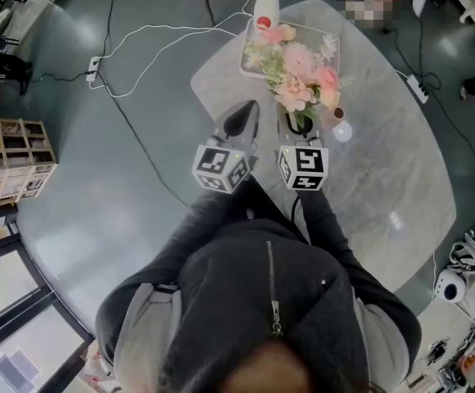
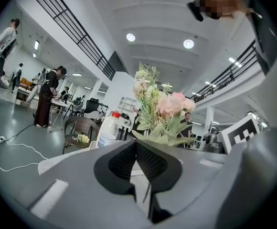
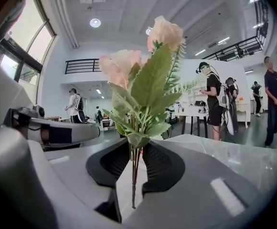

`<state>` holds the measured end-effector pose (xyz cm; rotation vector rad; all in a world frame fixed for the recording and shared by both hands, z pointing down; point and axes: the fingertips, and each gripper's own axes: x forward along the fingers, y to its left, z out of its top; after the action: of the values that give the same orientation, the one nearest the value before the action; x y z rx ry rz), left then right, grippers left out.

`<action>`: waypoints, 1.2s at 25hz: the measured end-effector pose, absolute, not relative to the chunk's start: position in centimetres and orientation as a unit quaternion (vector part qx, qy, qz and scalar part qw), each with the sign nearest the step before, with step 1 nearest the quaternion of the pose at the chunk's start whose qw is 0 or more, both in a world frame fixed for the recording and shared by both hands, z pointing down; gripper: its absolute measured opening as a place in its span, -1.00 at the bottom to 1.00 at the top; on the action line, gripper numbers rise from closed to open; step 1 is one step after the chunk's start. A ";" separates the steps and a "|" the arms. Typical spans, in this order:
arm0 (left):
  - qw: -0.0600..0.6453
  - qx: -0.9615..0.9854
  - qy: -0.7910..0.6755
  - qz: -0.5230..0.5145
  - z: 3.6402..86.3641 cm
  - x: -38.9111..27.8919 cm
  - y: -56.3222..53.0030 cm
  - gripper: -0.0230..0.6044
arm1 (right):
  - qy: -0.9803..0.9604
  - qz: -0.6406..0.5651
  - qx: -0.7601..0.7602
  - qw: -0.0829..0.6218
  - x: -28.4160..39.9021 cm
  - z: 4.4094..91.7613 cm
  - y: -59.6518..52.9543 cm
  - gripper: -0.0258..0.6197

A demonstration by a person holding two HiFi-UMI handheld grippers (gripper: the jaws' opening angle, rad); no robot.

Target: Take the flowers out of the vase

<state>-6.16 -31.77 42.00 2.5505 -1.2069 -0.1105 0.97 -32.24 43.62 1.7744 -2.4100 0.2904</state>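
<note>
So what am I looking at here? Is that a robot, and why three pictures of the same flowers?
There is no robot arm: a person in a dark hoodie holds a two-jaw gripper in each hand. The head view comes from a camera on the person's head, looking down on the pale table. The other two come from cameras riding on the grippers, looking along their jaws. The cubes with black-and-white squares are part of the grippers. The right gripper is closed on the stems of a bunch of pink flowers with green leaves. The left gripper has its jaws together with nothing in them. At the table's far side more flowers lie in a clear tray, next to a white bottle with a red cap.
</note>
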 end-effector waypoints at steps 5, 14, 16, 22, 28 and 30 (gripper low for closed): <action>0.161 0.891 -0.424 -0.035 42.4 -6.3 -31.8 -0.90 | -0.798 0.110 0.586 0.084 1.0 45.2 -32.0 -0.67; 0.163 0.890 -0.424 -0.030 42.8 -6.1 -31.7 -0.90 | -0.801 0.117 0.581 0.086 0.7 45.5 -31.7 -0.70; 0.164 0.891 -0.423 -0.030 42.8 -6.2 -31.9 -0.90 | -0.801 0.118 0.581 0.086 0.5 45.5 -31.7 -0.70; 0.166 0.892 -0.419 -0.031 42.7 -6.0 -32.0 -0.90 | -0.798 0.120 0.584 0.088 0.6 45.3 -31.6 -0.70; 0.167 0.896 -0.411 -0.031 42.7 -5.3 -31.8 -0.90 | -0.796 0.122 0.586 0.091 1.0 45.3 -31.5 -0.71; 0.167 0.897 -0.409 -0.031 42.6 -5.3 -31.9 -0.90 | -0.797 0.122 0.585 0.092 0.9 45.3 -31.6 -0.71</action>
<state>-5.25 -31.90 42.64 2.5513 -1.1634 -0.0874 0.88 -31.57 45.33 1.7375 -2.3664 0.3611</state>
